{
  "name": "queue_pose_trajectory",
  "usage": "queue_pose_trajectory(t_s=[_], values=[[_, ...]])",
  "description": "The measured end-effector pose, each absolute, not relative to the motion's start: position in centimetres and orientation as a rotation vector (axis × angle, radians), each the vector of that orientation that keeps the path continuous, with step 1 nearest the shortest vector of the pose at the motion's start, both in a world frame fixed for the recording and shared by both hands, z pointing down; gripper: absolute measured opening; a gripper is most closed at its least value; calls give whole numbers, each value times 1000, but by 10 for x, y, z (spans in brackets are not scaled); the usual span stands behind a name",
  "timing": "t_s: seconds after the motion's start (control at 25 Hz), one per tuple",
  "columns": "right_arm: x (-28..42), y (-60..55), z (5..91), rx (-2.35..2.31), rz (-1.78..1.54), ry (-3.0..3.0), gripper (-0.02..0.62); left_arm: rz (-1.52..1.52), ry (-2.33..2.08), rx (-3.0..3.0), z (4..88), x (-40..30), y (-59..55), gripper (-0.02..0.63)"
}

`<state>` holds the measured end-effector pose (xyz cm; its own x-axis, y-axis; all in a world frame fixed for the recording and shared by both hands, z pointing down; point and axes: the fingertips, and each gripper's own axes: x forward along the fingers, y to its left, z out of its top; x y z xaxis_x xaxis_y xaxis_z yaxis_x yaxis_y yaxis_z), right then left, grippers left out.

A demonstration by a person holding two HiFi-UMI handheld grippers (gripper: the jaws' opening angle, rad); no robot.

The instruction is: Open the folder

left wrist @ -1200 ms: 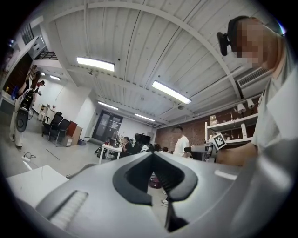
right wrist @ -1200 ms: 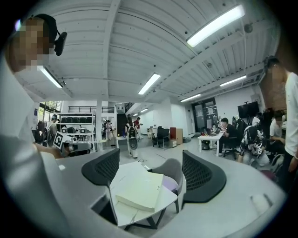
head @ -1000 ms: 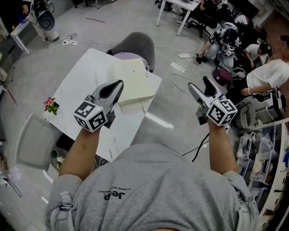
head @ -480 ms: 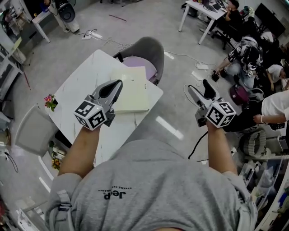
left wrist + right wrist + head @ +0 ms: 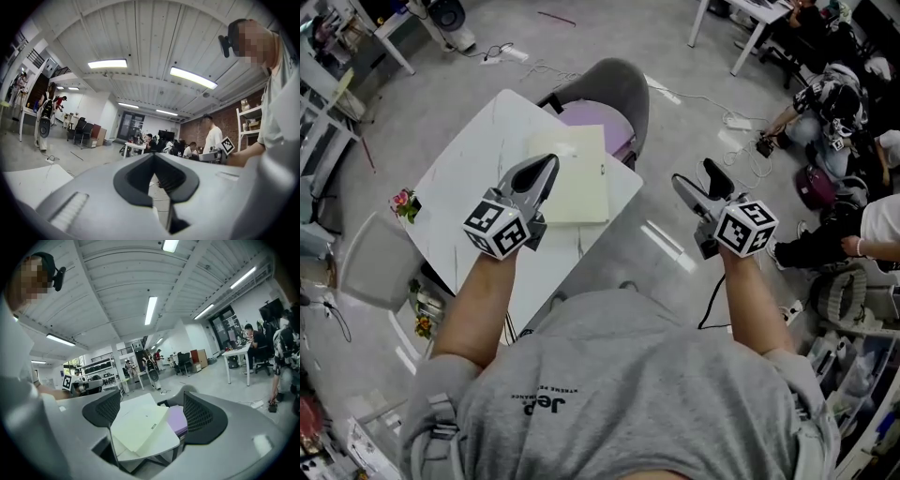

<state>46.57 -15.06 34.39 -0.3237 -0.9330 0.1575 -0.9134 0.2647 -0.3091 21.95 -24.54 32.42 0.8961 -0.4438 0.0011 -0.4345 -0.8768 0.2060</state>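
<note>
A pale yellow-green folder (image 5: 577, 173) lies closed at the far right corner of the white table (image 5: 478, 164). My left gripper (image 5: 544, 169) hovers over the folder's left edge with its jaws together and nothing in them. In the left gripper view the left gripper (image 5: 152, 159) points out over the room, and the folder is not visible. My right gripper (image 5: 692, 174) is open and hangs over the floor to the right of the table. The right gripper view shows the folder (image 5: 140, 425) on the table (image 5: 159, 451) between the spread jaws of the right gripper (image 5: 151, 399), some way off.
A grey chair with a purple seat (image 5: 614, 108) stands behind the table, right by the folder. A small flower pot (image 5: 403, 203) sits at the table's left edge, above another grey chair (image 5: 370, 277). Cables lie on the floor, and people sit at the right (image 5: 848, 84).
The table and folder sit nearer the middle of the head view. My left gripper's tip now reaches the folder's left edge. The right gripper has drifted left, still open.
</note>
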Motion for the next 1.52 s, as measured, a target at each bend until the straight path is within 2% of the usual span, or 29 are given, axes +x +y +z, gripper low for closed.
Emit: queue_pose_trajectory(t_s=[0.32, 0.68, 0.72, 0.84, 1.28, 1.44, 1.52], values=[[398, -150, 409, -1766, -803, 2444, 397, 20, -567, 2896, 358, 205, -238, 58], [312, -143, 540, -1550, -1470, 2269, 390, 89, -481, 2859, 409, 188, -213, 58], [307, -143, 552, -1520, -1547, 2209, 374, 92, -477, 2853, 413, 186, -211, 58], [303, -148, 581, -1478, -1688, 2023, 262, 102, -467, 2842, 424, 181, -206, 58], [294, -166, 619, -1309, -1847, 1708, 168, 115, -475, 2802, 445, 163, -204, 58], [298, -165, 630, -1349, -1886, 1663, 60, 114, -488, 2790, 448, 157, -206, 58], [298, -165, 632, -1346, -1904, 1647, 47, 115, -495, 2787, 449, 155, -208, 58]])
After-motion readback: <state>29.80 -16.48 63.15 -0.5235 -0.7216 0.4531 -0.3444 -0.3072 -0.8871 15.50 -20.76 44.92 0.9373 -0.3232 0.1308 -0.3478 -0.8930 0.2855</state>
